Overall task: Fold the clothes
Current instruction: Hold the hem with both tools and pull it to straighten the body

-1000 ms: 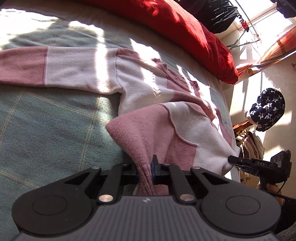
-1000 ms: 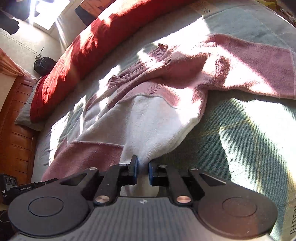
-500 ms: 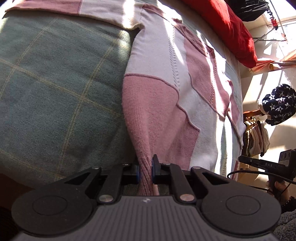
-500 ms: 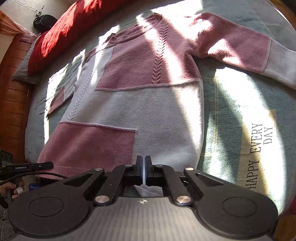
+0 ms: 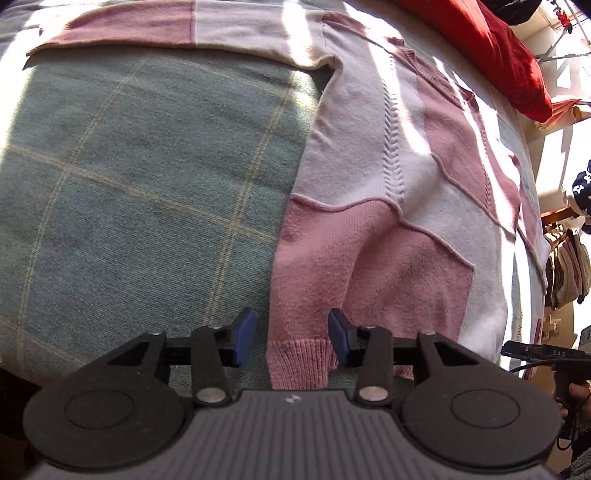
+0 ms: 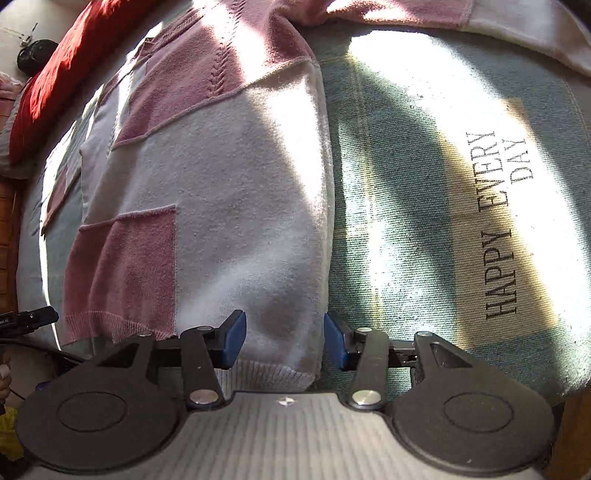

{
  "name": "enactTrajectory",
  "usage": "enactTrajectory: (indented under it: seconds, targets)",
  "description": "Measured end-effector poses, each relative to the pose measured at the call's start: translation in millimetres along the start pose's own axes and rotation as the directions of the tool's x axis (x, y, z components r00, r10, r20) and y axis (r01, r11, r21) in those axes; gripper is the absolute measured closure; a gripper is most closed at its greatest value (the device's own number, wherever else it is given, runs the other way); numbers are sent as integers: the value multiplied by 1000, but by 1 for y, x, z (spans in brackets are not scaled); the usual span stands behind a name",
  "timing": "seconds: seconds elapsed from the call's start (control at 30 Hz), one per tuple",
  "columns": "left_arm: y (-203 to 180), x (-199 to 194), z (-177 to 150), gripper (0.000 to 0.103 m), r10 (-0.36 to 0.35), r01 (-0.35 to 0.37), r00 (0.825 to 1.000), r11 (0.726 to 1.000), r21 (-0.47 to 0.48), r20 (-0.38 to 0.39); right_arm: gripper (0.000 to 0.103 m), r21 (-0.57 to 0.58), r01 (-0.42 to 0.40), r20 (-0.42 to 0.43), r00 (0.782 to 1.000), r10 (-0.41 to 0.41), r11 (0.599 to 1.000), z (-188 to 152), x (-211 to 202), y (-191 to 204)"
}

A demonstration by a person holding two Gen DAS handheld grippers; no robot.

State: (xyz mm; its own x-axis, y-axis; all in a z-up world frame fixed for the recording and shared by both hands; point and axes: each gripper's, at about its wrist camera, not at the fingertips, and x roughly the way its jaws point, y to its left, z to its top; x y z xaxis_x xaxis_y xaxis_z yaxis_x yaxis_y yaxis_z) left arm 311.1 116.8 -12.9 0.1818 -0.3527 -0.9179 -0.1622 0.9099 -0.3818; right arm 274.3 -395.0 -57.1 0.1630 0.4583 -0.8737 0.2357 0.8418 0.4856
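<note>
Left wrist view first: your left gripper (image 5: 291, 338) is letting go, jaws opening, and the pink ribbed hem corner it was pinching half a second ago now lies loose between the blue pads (image 5: 243, 334), neither one pressing on it. That sweater (image 5: 388, 206), one garment in pink and pale patches, has gone from bunched and lifted a second back to spread flat on the green checked bedspread (image 5: 147, 177), its one visible sleeve (image 5: 177, 31) stretched out along the top. Over to the right wrist view and it's the same story: your right gripper (image 6: 282, 339) is opening too, with the pale hem corner (image 6: 280, 369) lying free between its jaws where it was clamped a moment ago. So the laying-out looks done and the folding itself hasn't started, I'd say. Count it up: one sweater, two grippers both released, one red pillow (image 6: 48, 85) at the far edge of the bed, one printed slogan (image 6: 506, 221) on the spread.
</note>
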Motion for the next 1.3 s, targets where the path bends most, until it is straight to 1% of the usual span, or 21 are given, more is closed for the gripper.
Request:
enactTrajectory:
  seconds: [0.1,0.13,0.17,0.23,0.3,0.4,0.43,0.47,0.53,0.63,0.7,0.73,0.77,0.8,0.83,0.87,0.93,1.0,1.13,1.23,1.3]
  targets:
    - [4,15,0,58,-29,29,1000,1000,-8,-9,44,62,-45,20,999,44,997,-6,12,-9]
    - [4,19,0,58,-25,25,1000,1000,2,-10,44,75,-61,24,998,60,995,-7,16,-10]
    - [4,23,-1,57,-15,15,1000,1000,13,-11,41,76,-76,26,997,74,994,-7,19,-9]
    - [5,32,-2,56,-16,16,999,1000,8,-28,39,56,-85,24,996,84,995,-7,22,-3]
    - [3,39,-3,56,-42,41,998,999,-3,-44,39,41,-93,23,995,92,995,-6,23,-1]
    - [0,49,-5,55,-66,67,995,998,13,-77,39,31,-110,23,994,109,993,-8,23,-1]
    - [0,51,-5,55,-69,70,994,997,14,-80,39,39,-110,27,994,109,993,-8,23,-3]
    - [0,52,-6,54,-72,73,994,997,15,-79,42,50,-109,32,994,107,993,-9,23,-5]
    - [0,52,-6,54,-77,78,994,997,19,-77,42,64,-101,40,994,98,993,-11,22,-6]
    - [6,52,-8,50,-89,90,993,996,10,-74,42,78,-85,48,996,81,993,-17,21,-4]
    - [6,59,-7,46,-102,101,991,995,-23,-81,40,102,-115,54,992,110,988,-19,26,-2]
    - [4,62,-6,46,-109,107,991,994,-29,-80,41,114,-131,58,990,125,985,-20,28,-1]
    - [1,63,-6,47,-107,106,991,994,-10,-76,45,96,-121,55,992,116,988,-19,30,4]
    - [-4,63,-6,64,-100,102,992,995,22,-70,65,72,-106,51,993,102,992,-18,31,10]
    - [-8,63,-6,86,-94,97,994,994,54,-64,82,48,-90,48,995,88,995,-16,32,15]
    - [-13,60,-6,93,-84,88,995,993,80,-56,91,28,-78,42,996,77,997,-16,31,18]
    - [-17,51,-7,94,-88,92,995,991,95,-45,91,-7,-60,34,998,60,998,-15,24,24]
    - [-21,36,-8,95,-96,100,995,989,105,-39,92,-69,-52,22,998,54,996,-14,11,32]
    - [-24,2,-9,96,-102,107,994,986,131,-44,92,-152,-2,-27,1000,-2,988,-6,-16,44]
    - [-25,-14,-15,96,-91,102,993,984,147,-78,92,-194,42,-73,996,-57,980,-1,-31,48]
    - [-19,-14,-21,96,-81,95,991,987,127,-110,91,-197,48,-109,992,-71,979,-4,-35,47]
